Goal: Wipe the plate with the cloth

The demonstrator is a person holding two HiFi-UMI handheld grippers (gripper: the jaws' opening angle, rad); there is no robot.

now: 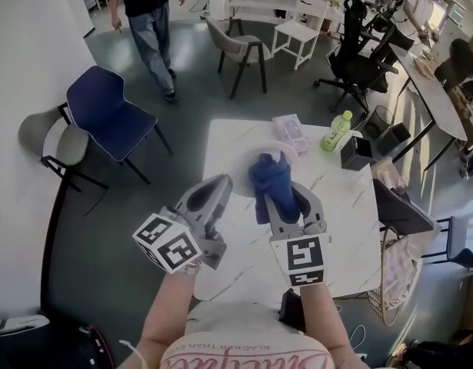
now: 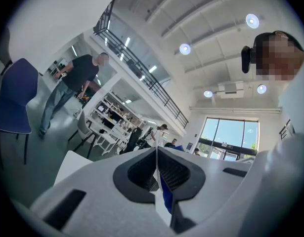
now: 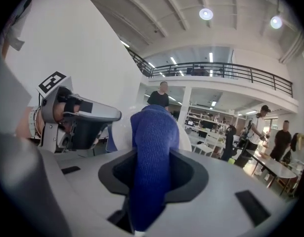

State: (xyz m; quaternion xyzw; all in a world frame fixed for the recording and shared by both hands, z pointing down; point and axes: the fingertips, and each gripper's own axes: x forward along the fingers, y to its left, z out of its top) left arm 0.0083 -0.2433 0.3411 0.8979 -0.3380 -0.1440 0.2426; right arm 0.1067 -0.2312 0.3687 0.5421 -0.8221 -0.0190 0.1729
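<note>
White table [image 1: 351, 206], plate [image 1: 281, 151], blue cloth [image 1: 272, 187]

One table [image 1: 351, 229], white, marbled. One plate [image 1: 244, 171], white. One cloth [image 1: 273, 184], blue. One bottle [image 1: 337, 130], green. One packet [image 1: 290, 133], pinkish. One black box [image 1: 355, 152]. Two grippers: left gripper [image 1: 218, 184], right gripper [image 1: 286, 193]. Two chairs left of the table: blue chair [image 1: 109, 114], grey chair [image 1: 48, 141]. One walking person [image 1: 148, 21].
</note>
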